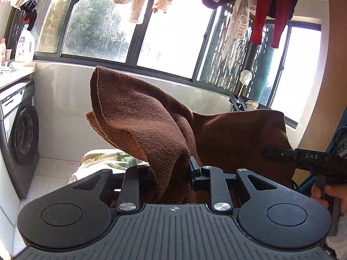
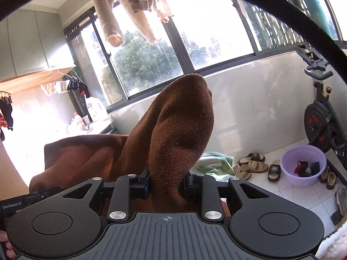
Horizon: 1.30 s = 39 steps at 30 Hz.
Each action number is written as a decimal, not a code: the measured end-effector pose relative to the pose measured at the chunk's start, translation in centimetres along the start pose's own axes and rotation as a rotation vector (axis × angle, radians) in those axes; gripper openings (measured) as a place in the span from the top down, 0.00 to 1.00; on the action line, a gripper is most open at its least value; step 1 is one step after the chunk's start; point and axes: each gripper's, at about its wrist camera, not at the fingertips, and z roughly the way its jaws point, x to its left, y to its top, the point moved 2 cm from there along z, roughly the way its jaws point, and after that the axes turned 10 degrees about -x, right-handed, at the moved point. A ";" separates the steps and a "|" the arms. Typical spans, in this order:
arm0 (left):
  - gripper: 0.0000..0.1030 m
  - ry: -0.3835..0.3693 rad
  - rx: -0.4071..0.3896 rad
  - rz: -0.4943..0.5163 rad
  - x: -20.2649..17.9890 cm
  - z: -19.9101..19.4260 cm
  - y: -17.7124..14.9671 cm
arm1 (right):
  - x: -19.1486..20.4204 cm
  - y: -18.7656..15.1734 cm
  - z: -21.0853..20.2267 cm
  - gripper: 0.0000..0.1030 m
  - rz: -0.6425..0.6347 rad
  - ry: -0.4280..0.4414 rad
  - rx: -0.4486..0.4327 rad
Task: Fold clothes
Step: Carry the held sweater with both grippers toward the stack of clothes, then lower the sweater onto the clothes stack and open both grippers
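we see a glazed laundry balcony with a long window (image 1: pixel 121 32) across the far wall and washing hung on a rail overhead, among it a red garment (image 1: pixel 271 10) and beige knitwear (image 2: pixel 138 6). a black front-loading washing machine (image 1: pixel 19 134) stands at the left under a tabletop whose edge carries a white detergent bottle (image 1: pixel 24 43). an exercise bike (image 2: pixel 321 117) stands at the right, and near it on the tiled floor (image 2: pixel 282 186) sit a lilac basin (image 2: pixel 303 164) with small clothes inside and several sandals (image 2: pixel 251 165).

the brown knitted sweater (image 1: pixel 147 125) is held up in the air between us, clear of the floor, its bulk sagging between the two grips. our left gripper (image 1: pixel 173 173) has its jaws pinched on a bunched fold of the knit, which rises above it and flops over to the left. our right gripper (image 2: pixel 167 184) has its jaws clamped on another thick fold that stands up in a rounded hump. a pale green-patterned cloth (image 2: pixel 214 164) lies low behind the sweater. a hand (image 1: pixel 329 195) shows at the right edge of the left view, on the other gripper's handle.
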 end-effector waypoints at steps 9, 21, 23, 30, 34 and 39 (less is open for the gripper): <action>0.75 0.125 0.030 0.024 4.7 9.4 4.1 | -2.1 3.2 16.4 0.77 0.063 0.091 0.085; 0.75 0.284 0.347 -0.039 12.3 19.9 -5.3 | -9.3 -8.0 26.7 0.77 0.101 -0.031 0.373; 0.74 0.307 0.374 -0.029 13.2 20.8 -6.7 | -10.3 -10.0 27.6 0.76 0.106 -0.064 0.392; 0.62 0.336 0.396 -0.032 13.9 22.0 -6.2 | -13.5 -12.5 28.2 0.63 0.245 -0.155 0.417; 0.61 0.408 0.335 -0.006 14.5 19.3 -3.3 | -15.8 -10.9 25.4 0.52 0.398 -0.180 0.359; 0.57 0.362 0.254 -0.058 12.7 14.0 -2.3 | -17.1 -10.4 20.9 0.45 0.480 -0.145 0.338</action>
